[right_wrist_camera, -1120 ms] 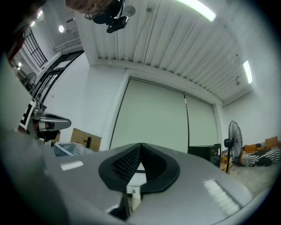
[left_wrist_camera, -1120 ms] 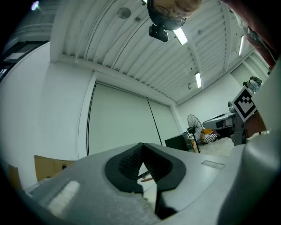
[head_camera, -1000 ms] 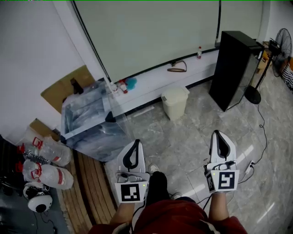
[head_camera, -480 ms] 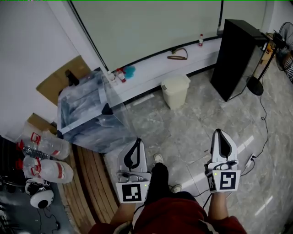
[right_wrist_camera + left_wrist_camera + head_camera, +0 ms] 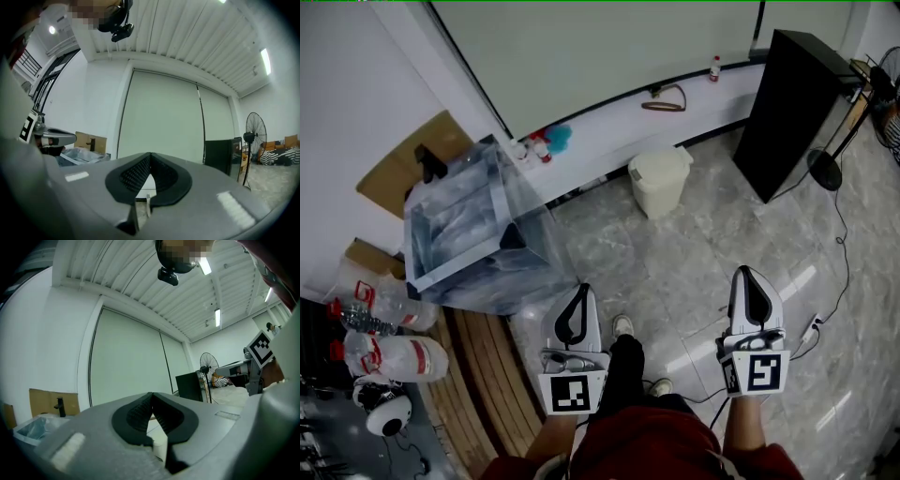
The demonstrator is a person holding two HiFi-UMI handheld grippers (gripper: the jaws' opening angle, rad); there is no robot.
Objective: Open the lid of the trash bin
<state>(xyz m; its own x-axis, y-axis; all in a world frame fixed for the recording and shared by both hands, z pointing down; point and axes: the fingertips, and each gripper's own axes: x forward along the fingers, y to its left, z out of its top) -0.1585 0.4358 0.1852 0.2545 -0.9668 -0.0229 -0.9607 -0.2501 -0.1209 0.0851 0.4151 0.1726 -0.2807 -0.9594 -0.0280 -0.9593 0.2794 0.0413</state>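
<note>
Red cloth (image 5: 666,448) fills the near edge of the head view, worn by the person who holds both tools out over the floor. The left tongs (image 5: 578,292) point away from the person. In the left gripper view the left tongs (image 5: 151,394) have their tips pressed together, and nothing is gripped. The right tongs (image 5: 747,274) sit level with them to the right. In the right gripper view the right tongs (image 5: 150,154) are likewise closed on nothing. Wooden boards (image 5: 483,375) lie near left, beside plastic bottles (image 5: 394,358). Beyond them stands a clear plastic box (image 5: 464,234). The cream trash bin (image 5: 656,202) stands farther off on the grey marble floor (image 5: 675,272), well apart from both tongs and close to the white ledge (image 5: 609,131). Its lid (image 5: 661,167) is down. A black cabinet (image 5: 792,103) stands to the bin's right.
</note>
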